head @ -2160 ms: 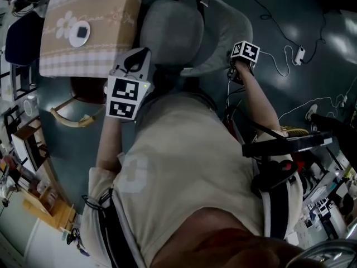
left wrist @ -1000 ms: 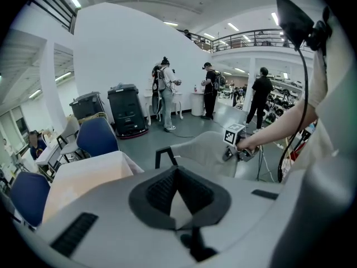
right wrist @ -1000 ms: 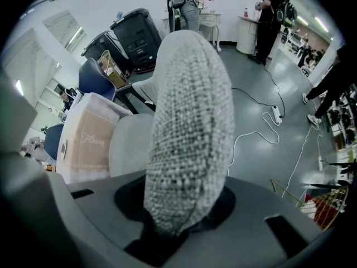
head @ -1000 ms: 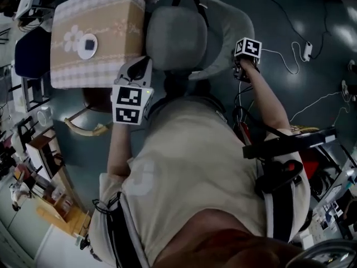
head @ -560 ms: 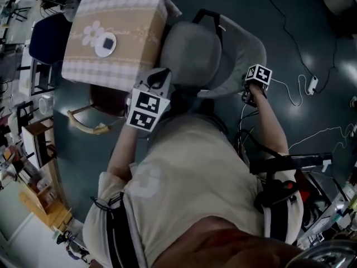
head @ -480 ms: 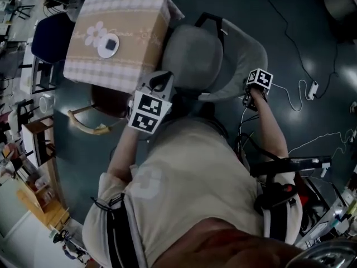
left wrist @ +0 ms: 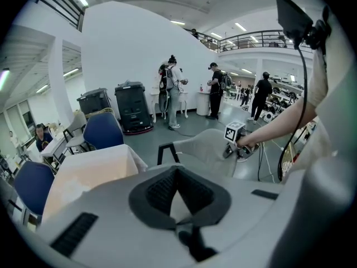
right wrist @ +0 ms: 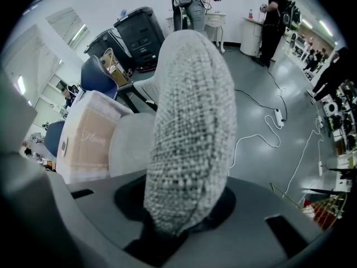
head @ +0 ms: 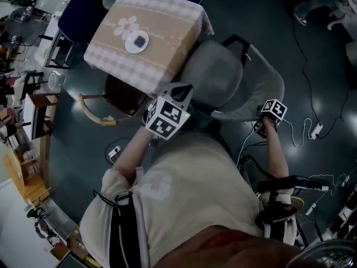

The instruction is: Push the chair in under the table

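Observation:
The grey chair (head: 215,74) stands at the near right corner of the table (head: 120,52), which wears a checked cloth; the seat's edge meets the cloth. My left gripper (head: 185,88) points at the seat's near edge with its jaws shut and nothing between them (left wrist: 177,197); I cannot tell whether it touches the seat. My right gripper (head: 260,128) is at the rim of the chair's curved backrest (head: 262,91). In the right gripper view the mesh backrest (right wrist: 189,121) fills the gap between the jaws, which are shut on it (right wrist: 178,216).
A white plate (head: 136,42) lies on the table. A brown wooden chair (head: 125,96) sits under the table's near side and a blue chair (head: 83,13) at its far side. Cables and a power strip (head: 315,130) trail on the floor to the right. Shelves (head: 22,166) line the left.
The head view has swung, so table and chair now sit further right and lower in the picture. Both grippers keep their places at the chair.

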`<state>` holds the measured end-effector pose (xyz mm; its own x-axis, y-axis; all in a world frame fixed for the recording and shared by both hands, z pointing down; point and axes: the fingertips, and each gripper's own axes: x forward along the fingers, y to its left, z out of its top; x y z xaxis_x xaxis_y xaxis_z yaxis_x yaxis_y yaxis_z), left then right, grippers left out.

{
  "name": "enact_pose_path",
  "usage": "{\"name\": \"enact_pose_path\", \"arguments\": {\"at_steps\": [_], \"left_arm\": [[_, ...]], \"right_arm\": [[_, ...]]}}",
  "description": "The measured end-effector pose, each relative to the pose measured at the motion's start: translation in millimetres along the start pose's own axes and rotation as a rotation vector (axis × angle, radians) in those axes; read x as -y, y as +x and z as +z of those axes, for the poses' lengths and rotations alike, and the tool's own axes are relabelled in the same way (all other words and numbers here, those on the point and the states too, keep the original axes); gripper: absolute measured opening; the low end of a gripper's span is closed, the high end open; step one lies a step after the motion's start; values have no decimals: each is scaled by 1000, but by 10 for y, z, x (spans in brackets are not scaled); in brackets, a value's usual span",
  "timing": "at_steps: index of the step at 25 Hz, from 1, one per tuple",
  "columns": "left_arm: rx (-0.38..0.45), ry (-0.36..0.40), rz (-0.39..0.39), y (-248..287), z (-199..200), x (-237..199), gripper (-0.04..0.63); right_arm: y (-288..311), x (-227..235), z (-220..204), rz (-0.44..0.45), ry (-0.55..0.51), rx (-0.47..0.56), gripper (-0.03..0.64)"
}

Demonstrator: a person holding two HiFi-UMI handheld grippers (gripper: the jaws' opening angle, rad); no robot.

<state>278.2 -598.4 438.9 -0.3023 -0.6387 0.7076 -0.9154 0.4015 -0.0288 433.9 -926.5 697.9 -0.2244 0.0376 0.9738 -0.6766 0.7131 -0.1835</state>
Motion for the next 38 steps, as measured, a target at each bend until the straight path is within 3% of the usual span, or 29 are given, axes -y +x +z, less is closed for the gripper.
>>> {"name": "enact_pose_path", "arguments": {"at_steps": [5, 21, 38], "left_arm": [[11, 5, -4, -8, 76, -56, 8], [6, -30, 3, -64, -195, -55, 8], [23, 60, -22, 82, 178, -36, 8]], "right_arm": [[-9, -64, 88, -1, -1, 2, 124], [44, -63, 24, -11, 14, 11, 124], [51, -174, 1, 30, 20, 13, 124]]}}
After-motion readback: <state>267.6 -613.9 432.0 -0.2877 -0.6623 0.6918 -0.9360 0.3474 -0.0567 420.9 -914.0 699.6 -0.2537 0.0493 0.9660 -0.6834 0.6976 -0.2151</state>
